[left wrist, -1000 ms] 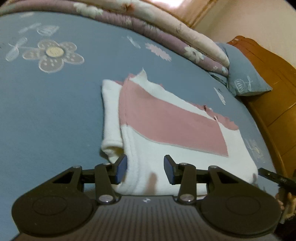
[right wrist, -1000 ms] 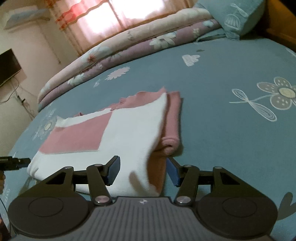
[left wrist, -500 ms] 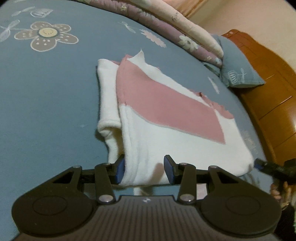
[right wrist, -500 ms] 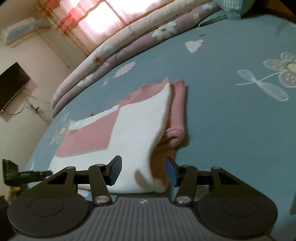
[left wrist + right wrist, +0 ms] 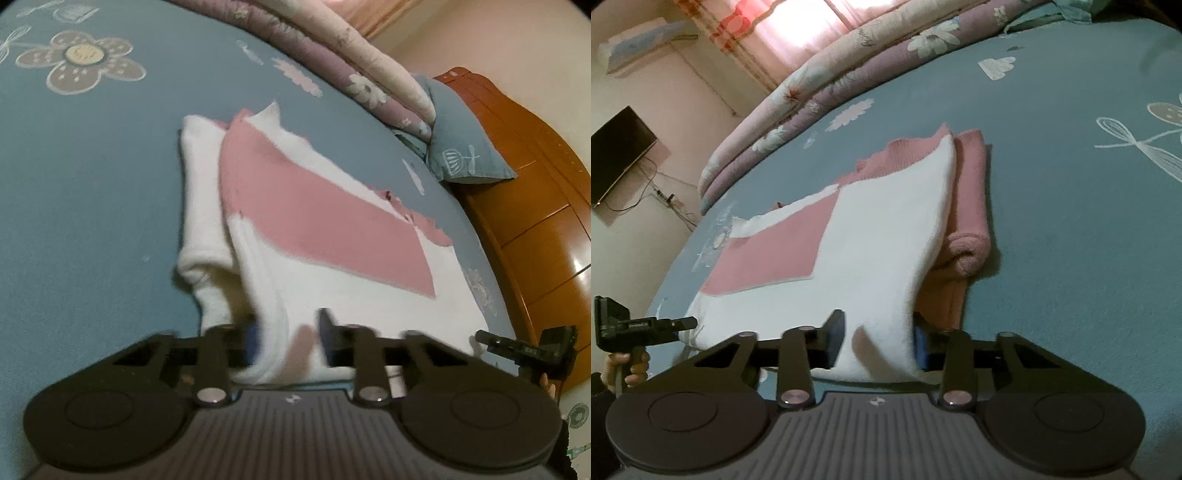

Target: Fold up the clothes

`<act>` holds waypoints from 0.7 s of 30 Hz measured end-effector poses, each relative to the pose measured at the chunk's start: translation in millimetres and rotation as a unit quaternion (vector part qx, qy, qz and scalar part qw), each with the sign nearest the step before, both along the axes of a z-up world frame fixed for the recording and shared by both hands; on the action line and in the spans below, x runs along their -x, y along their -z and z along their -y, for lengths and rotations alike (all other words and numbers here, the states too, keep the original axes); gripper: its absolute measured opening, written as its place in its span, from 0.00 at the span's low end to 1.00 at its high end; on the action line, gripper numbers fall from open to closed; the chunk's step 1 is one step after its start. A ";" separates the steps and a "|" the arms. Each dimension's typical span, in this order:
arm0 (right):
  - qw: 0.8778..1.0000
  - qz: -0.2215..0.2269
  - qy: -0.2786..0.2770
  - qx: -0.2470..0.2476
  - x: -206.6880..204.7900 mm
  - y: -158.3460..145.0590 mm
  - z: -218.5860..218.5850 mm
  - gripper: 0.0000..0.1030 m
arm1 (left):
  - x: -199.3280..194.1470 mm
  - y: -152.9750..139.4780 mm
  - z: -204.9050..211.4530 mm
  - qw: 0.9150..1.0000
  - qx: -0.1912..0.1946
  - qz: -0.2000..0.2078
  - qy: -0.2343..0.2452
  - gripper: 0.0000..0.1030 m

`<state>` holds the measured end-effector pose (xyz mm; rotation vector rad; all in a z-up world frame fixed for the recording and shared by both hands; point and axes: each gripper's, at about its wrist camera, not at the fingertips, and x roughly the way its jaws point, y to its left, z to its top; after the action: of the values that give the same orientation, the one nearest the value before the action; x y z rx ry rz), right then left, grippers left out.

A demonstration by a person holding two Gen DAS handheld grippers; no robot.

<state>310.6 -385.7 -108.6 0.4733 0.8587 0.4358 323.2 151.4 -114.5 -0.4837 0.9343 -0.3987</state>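
A white and pink sweater (image 5: 332,225) lies folded on the blue flowered bed sheet (image 5: 85,192), sleeves tucked along its sides. My left gripper (image 5: 290,332) is at the hem's near left corner. Its jaws are closing, and the white knit fills the gap and is pinched between the pads. In the right wrist view the sweater (image 5: 879,236) has a pink sleeve roll (image 5: 967,251) on its right. My right gripper (image 5: 879,339) straddles the hem's near right corner, which curls up. Its jaws are closing with the cloth between them, not clearly pressed.
A rolled floral quilt (image 5: 354,70) and a blue pillow (image 5: 461,147) lie at the far edge, beside a wooden headboard (image 5: 535,206). On the wall are a TV (image 5: 620,155) and an air conditioner (image 5: 646,40). A hand (image 5: 628,365) holds the other tool.
Both pairs of jaws have narrowed around the sweater's near hem. Both cameras have come lower and closer to the cloth, and the right corner has curled up.
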 end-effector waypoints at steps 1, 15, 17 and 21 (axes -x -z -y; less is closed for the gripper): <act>1.000 -0.002 0.003 0.001 -0.6 0.7 0.8 0.27 | -0.3 -1.9 2.2 1.000 -0.004 0.003 0.001 0.07; 0.999 -0.026 0.001 0.019 -2.9 4.9 3.5 0.12 | 31.1 -0.2 -7.3 0.999 -0.040 -0.015 0.005 0.05; 0.999 -0.025 -0.003 0.020 -2.1 4.5 3.2 0.18 | 28.9 1.6 -9.7 0.999 -0.029 -0.012 0.000 0.06; 0.999 -0.024 -0.011 0.022 -0.4 3.8 2.6 0.17 | 24.4 2.4 -12.6 1.000 -0.002 -0.007 -0.003 0.14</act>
<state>311.0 -388.3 -112.4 0.4362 0.9179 0.4266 298.9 164.0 -116.9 -0.4854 0.9461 -0.3875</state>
